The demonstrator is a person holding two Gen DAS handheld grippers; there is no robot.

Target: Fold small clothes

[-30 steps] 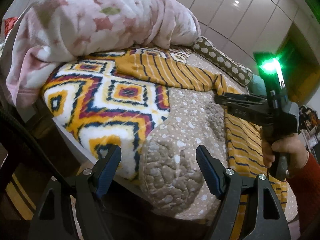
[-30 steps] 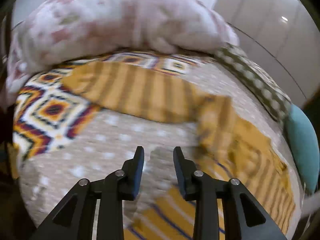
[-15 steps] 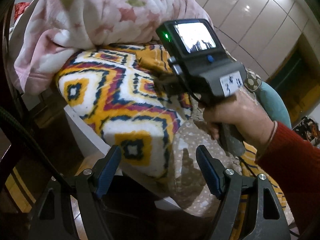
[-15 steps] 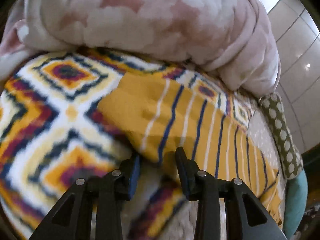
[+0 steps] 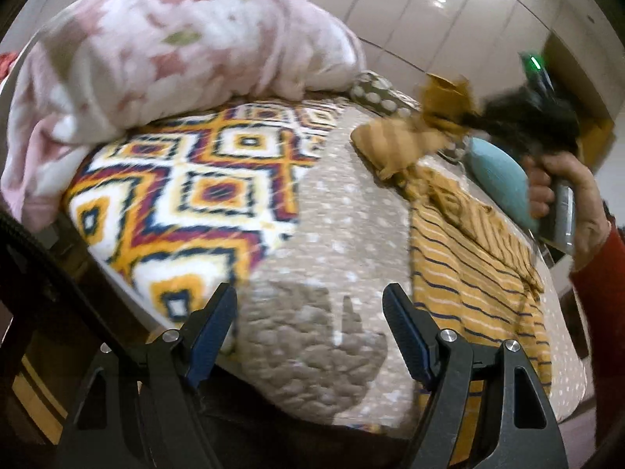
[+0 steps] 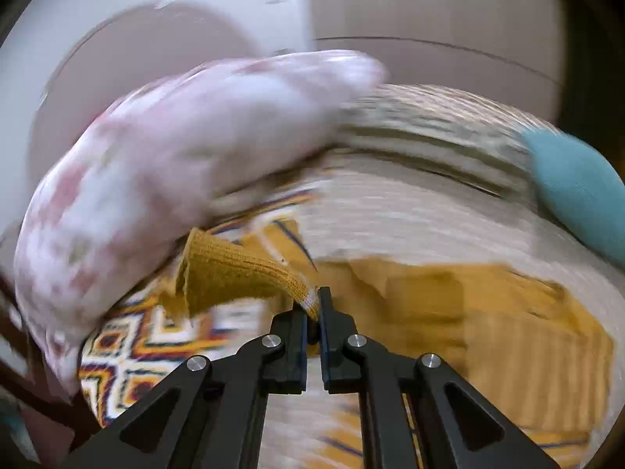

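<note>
Mustard-yellow ribbed knit, the cuff (image 6: 238, 269) of a small striped sweater, is pinched between my right fingers (image 6: 314, 312), which are pressed tight together on it; the cuff sticks up and to the left of the tips. From my left side, those same right fingers (image 5: 465, 119) show as a dark blur held up over the bed, with the sleeve hanging from them and the person's hand (image 5: 562, 195) in a red sleeve (image 5: 597, 273) wrapped around the handle.

My left fingers (image 5: 310, 320) stand wide apart with nothing between them, hovering above the near edge of the beige quilted bedspread (image 5: 336, 234) with white dots. Just to the right of them, the body of the mustard sweater (image 5: 468, 265) with thin navy and white stripes lies spread on that bedspread, crumpled toward its far end where the lifted sleeve rises off it.

To the left lies a fleece blanket (image 5: 187, 179) patterned in white, orange, navy and maroon diamonds. Behind it a bulky pink floral blanket (image 5: 164, 54) is heaped. Farther right, a teal cushion (image 5: 496, 172) rests beside a brown polka-dot pillow (image 5: 375, 93), below glossy cupboard doors (image 5: 449, 27).
</note>
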